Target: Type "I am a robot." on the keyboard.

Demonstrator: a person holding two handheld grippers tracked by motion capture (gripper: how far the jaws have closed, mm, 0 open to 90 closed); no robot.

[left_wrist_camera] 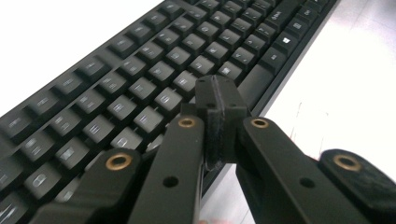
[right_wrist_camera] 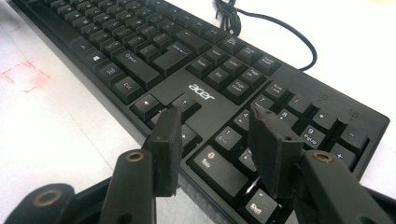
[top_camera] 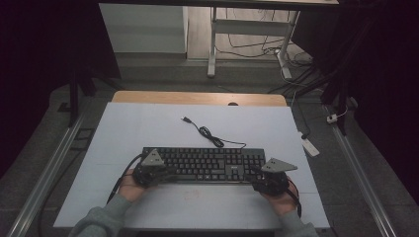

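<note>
High view shows the black keyboard (top_camera: pixel 205 164) lying across the near middle of the white worktop (top_camera: pixel 148 128), its cable (top_camera: pixel 207 133) trailing toward the far side. The left gripper (top_camera: pixel 165 174) hovers at the keyboard's near left edge, fingers pressed together; the right gripper (top_camera: pixel 257 176) sits over the near right end, fingers spread above the keys. Likely key-pressing is in hand; next, the left tip must drop squarely onto one key.
</note>
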